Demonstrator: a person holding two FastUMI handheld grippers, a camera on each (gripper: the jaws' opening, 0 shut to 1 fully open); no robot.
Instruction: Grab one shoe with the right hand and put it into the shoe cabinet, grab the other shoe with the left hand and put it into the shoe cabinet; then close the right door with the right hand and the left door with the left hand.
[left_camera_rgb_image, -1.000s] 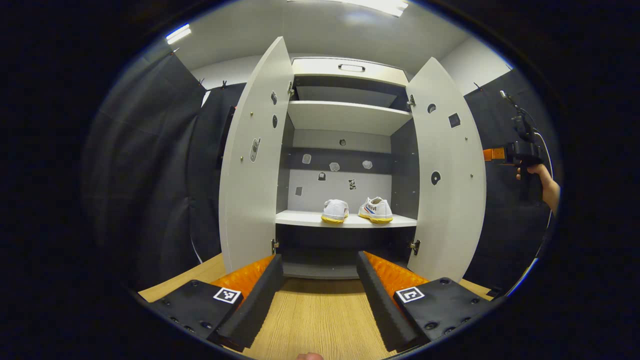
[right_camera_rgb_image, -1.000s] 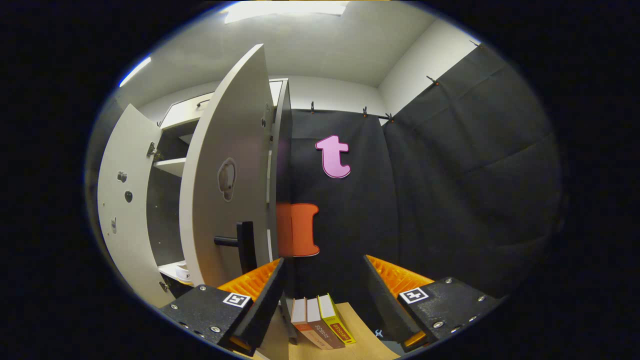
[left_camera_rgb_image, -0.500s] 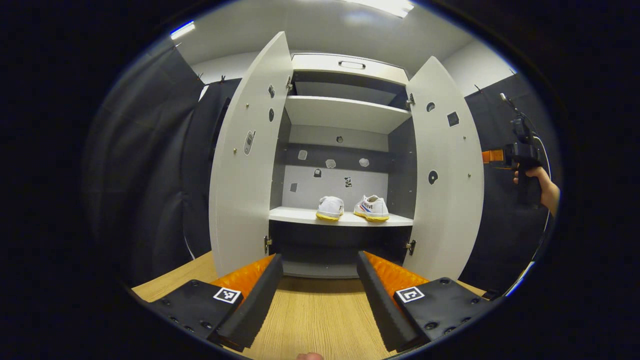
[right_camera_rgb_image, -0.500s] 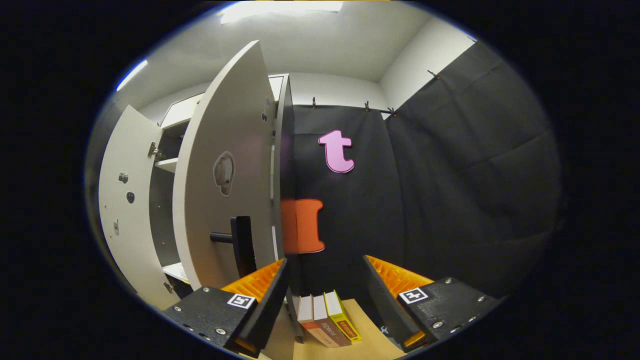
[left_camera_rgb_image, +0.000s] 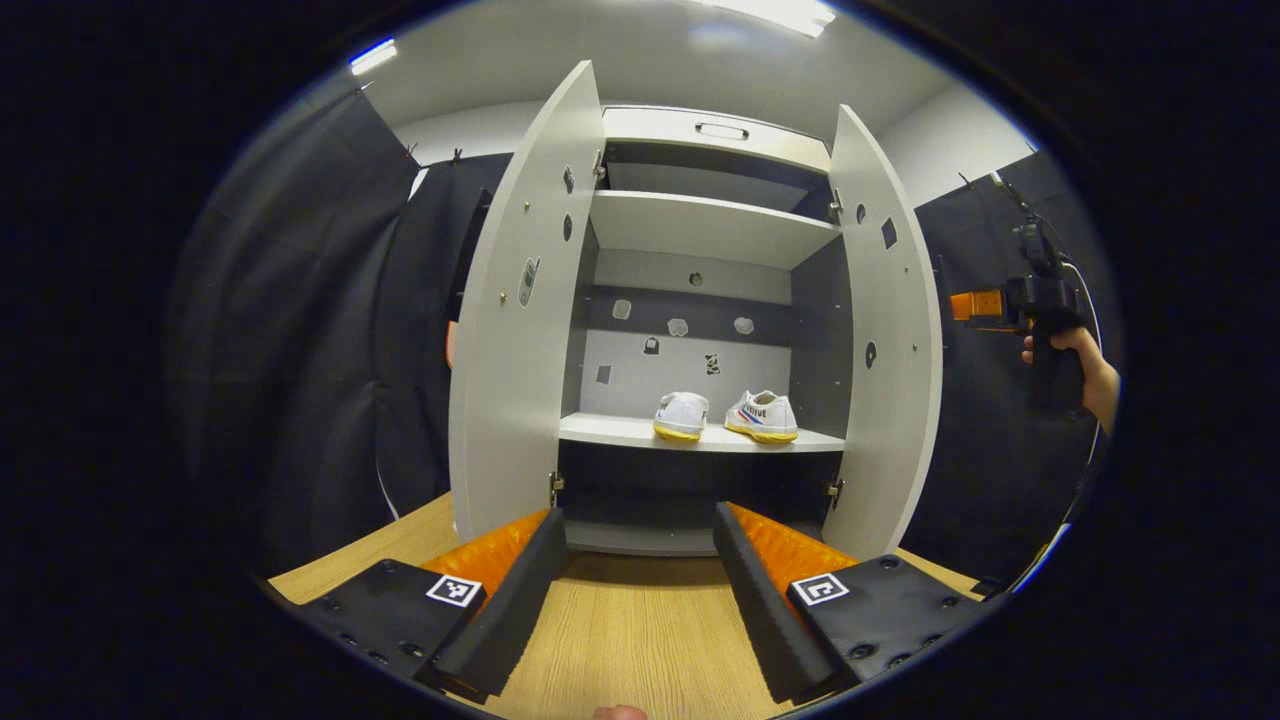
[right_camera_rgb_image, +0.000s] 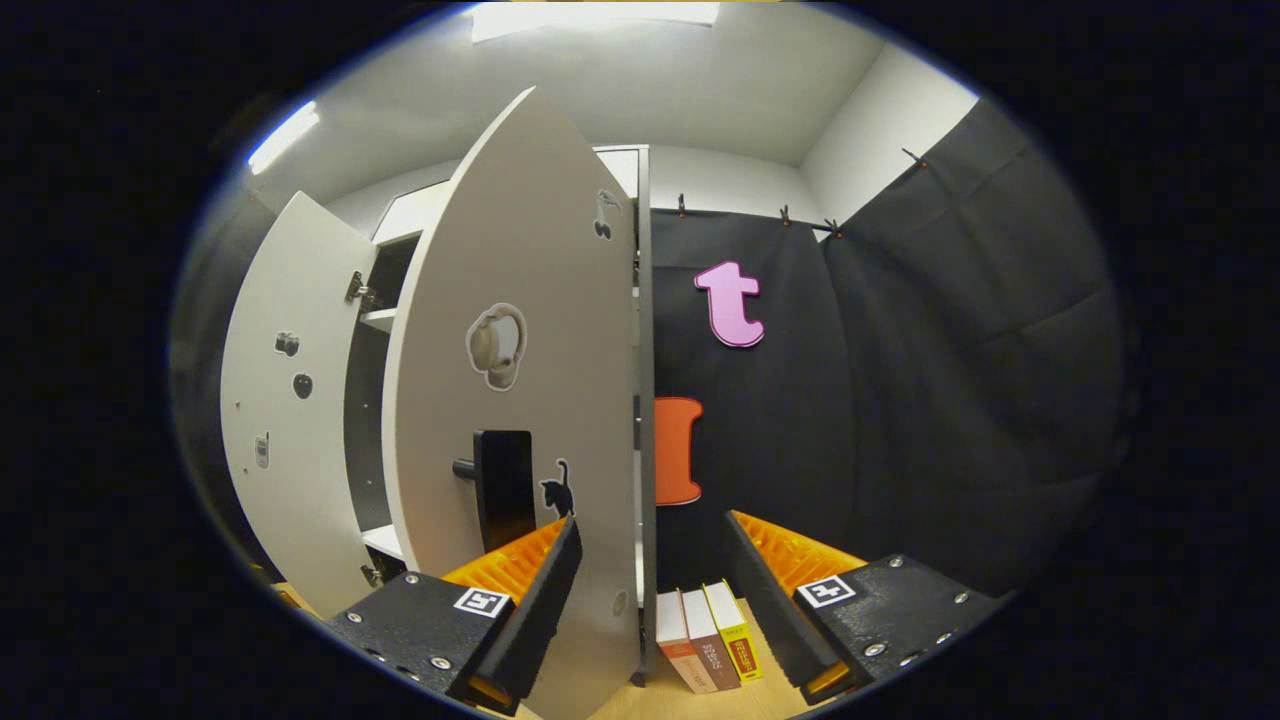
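Right gripper (right_camera_rgb_image: 640, 600), jaws apart and empty, sits right at the outer face of the right door (right_camera_rgb_image: 520, 400), handle (right_camera_rgb_image: 500, 485) just left. Left gripper (left_camera_rgb_image: 635, 600), also apart, faces the cabinet; both shoes (left_camera_rgb_image: 725, 415) on its shelf, left door (left_camera_rgb_image: 515, 330) wide open.

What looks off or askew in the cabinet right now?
Nothing stands out. Both shoes sit upright, side by side on the lower shelf. Both doors, left and right, stand open, as expected before closing. Books stand neatly beside the cabinet.
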